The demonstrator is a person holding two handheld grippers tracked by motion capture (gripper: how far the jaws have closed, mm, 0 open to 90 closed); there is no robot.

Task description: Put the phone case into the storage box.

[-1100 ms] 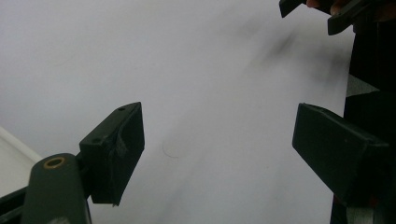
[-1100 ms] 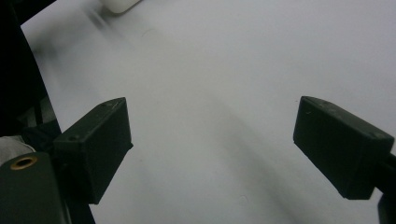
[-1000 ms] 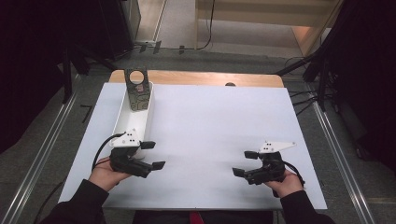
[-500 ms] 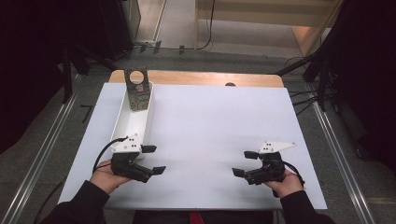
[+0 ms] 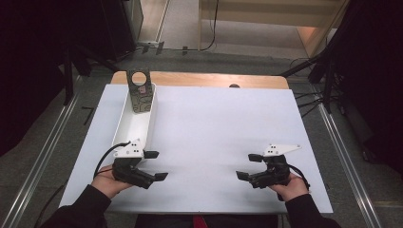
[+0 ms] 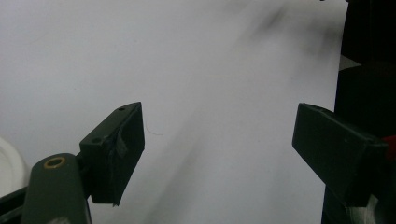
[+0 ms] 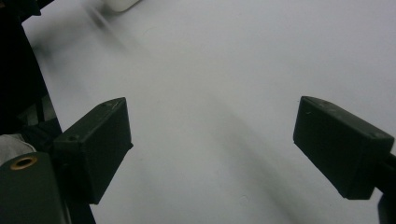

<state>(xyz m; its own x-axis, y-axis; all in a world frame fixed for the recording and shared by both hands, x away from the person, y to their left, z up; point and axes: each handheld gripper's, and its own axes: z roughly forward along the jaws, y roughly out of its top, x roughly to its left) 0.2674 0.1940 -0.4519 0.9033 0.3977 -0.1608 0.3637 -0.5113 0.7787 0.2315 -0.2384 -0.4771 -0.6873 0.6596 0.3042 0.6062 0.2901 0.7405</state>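
My left gripper [image 5: 157,165] rests low over the white table sheet [image 5: 214,128] at the near left, held in a hand, just past the near end of a long white tray [image 5: 135,124]. Its jaws stand wide apart with nothing between them, as the left gripper view [image 6: 219,144] shows. My right gripper [image 5: 247,166] sits at the near right, also held in a hand, open and empty over bare sheet [image 7: 212,144]. The two grippers point toward each other. A dark flat plate with a round hole [image 5: 140,92] leans upright at the tray's far end.
A wooden board edge [image 5: 199,79] runs along the back of the sheet. Metal rails [image 5: 45,147] flank the table on both sides, and cables and dark stands [image 5: 323,80] lie at the far right. The tray's rounded corner [image 6: 9,163] shows beside my left jaw.
The left gripper has drifted slightly toward the near edge of the table. The right gripper has kept still, and both stay open.
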